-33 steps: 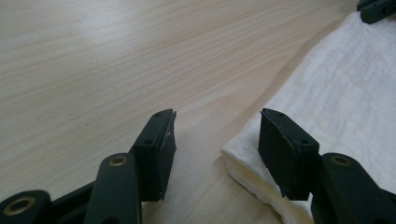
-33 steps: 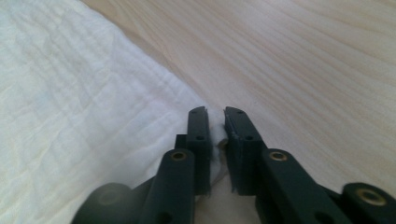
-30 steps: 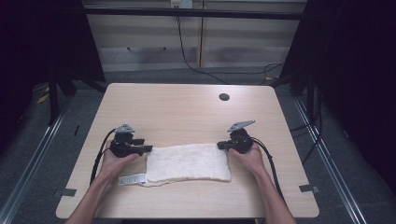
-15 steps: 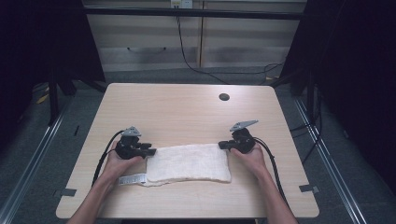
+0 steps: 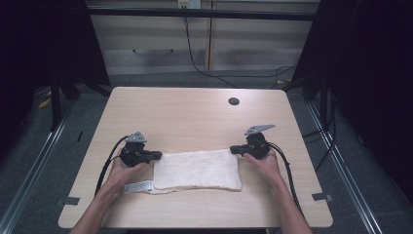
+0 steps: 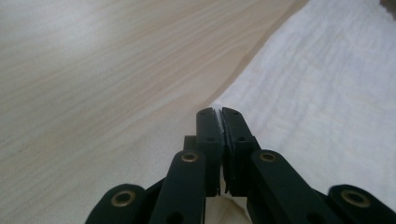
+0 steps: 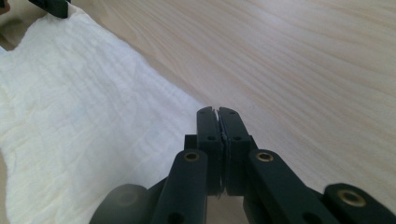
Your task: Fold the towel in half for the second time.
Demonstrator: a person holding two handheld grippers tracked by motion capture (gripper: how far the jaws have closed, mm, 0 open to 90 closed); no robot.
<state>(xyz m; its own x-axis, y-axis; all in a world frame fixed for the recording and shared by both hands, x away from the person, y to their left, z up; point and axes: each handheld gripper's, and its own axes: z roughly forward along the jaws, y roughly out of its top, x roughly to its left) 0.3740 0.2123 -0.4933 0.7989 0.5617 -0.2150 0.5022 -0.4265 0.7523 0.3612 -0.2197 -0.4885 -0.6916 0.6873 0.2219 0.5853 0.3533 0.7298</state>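
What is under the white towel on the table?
The white towel lies folded and flat on the wooden table. A white label strip pokes out at its near left corner. Anything else beneath is covered by the cloth, though no bulge shows.

table [image 5: 195, 117]: light wood | far edge: dark round spot [image 5: 234, 101] (perhaps a hole)
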